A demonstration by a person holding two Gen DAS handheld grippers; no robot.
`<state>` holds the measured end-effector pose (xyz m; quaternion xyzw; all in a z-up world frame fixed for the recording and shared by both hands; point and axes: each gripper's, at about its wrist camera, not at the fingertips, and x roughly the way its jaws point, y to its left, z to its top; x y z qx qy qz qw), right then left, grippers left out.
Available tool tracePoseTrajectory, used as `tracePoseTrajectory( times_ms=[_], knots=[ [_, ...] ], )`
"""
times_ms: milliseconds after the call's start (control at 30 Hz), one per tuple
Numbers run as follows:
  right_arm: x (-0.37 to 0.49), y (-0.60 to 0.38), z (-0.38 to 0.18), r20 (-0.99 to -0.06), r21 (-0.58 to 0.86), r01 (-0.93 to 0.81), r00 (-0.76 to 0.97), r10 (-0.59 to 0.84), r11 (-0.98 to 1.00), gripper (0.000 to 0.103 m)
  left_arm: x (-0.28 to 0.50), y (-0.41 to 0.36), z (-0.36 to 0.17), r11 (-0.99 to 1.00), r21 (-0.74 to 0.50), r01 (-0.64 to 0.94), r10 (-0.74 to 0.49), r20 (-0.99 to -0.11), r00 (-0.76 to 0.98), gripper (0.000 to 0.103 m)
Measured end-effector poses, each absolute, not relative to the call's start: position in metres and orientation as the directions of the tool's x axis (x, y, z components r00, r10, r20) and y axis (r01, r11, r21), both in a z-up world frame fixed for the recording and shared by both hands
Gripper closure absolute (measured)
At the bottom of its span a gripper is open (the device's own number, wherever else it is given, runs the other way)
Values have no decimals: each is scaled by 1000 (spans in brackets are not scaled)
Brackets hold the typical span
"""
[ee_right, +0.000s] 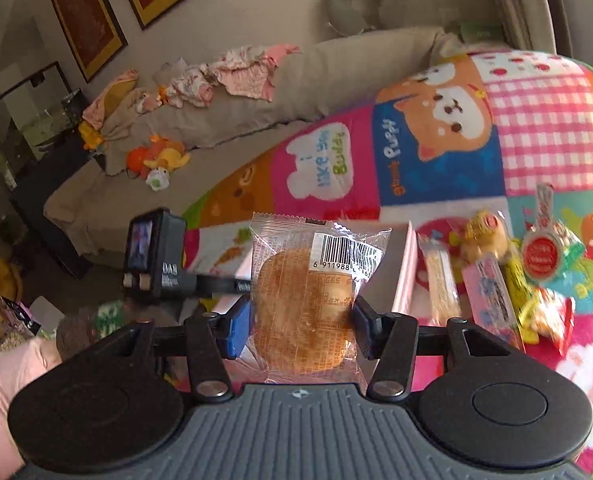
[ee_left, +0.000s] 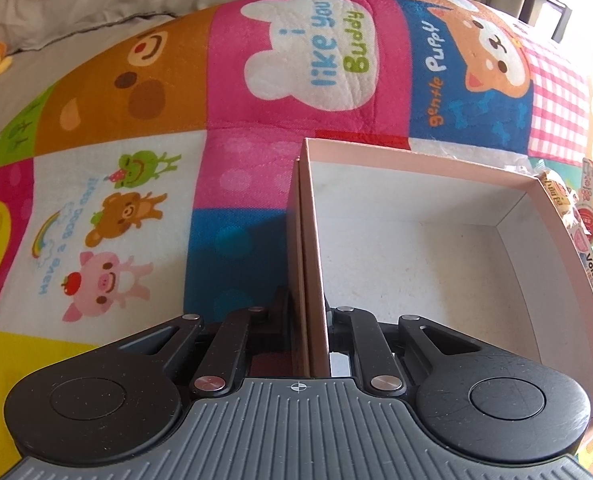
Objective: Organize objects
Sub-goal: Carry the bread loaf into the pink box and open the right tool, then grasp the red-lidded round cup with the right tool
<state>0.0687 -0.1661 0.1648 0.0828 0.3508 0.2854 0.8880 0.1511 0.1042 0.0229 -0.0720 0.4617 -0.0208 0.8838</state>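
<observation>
In the left wrist view, my left gripper (ee_left: 309,320) is shut on the left wall of an open pink cardboard box (ee_left: 512,200); the box's white inside is empty. The box rests on a colourful cartoon blanket (ee_left: 136,120). In the right wrist view, my right gripper (ee_right: 302,320) is shut on a round bun in a clear wrapper (ee_right: 308,304) with a barcode, held in the air above the box (ee_right: 400,276), whose pink wall shows behind the bun. The other gripper's camera body (ee_right: 154,256) shows at the left.
Several wrapped snacks lie on the blanket right of the box (ee_right: 516,288), also seen at the left wrist view's right edge (ee_left: 588,240). A beige sofa cover with plush toys (ee_right: 156,160) and clothes (ee_right: 236,76) lies beyond. Framed pictures hang on the wall.
</observation>
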Motion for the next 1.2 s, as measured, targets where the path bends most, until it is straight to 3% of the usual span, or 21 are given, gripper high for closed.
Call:
tracePoseTrajectory(
  times_ms=[67,267,367,567,933,1067,1200],
  knots=[
    [98,-144,170,-557,366,-451,594,580,814,40,151,105,23,988,-153,-33,-107,-813,572,90],
    [84,-146,162,-542,202,-492,664,515,847,37,150,105,23,986,-159,-46,-104,-810,577,89],
    [48,-165,137,-585,122,-528,646,490,841,30,151,107,23,983,-174,-64,-107,-813,573,89],
    [19,-167,71,-695,2,-520,614,375,854,31,149,100,24,986,-149,-72,-83,-822,563,89],
    [52,-212,76,-611,82,-406,701,368,910,34,138,93,24,992,-123,-4,-99,-819,566,83],
    [89,-252,93,-576,98,-274,769,279,957,25,138,95,24,989,-146,-31,-103,-817,567,83],
    [172,-291,87,-623,149,-103,762,175,983,14,138,96,23,987,-158,-35,-110,-812,574,83]
  ],
)
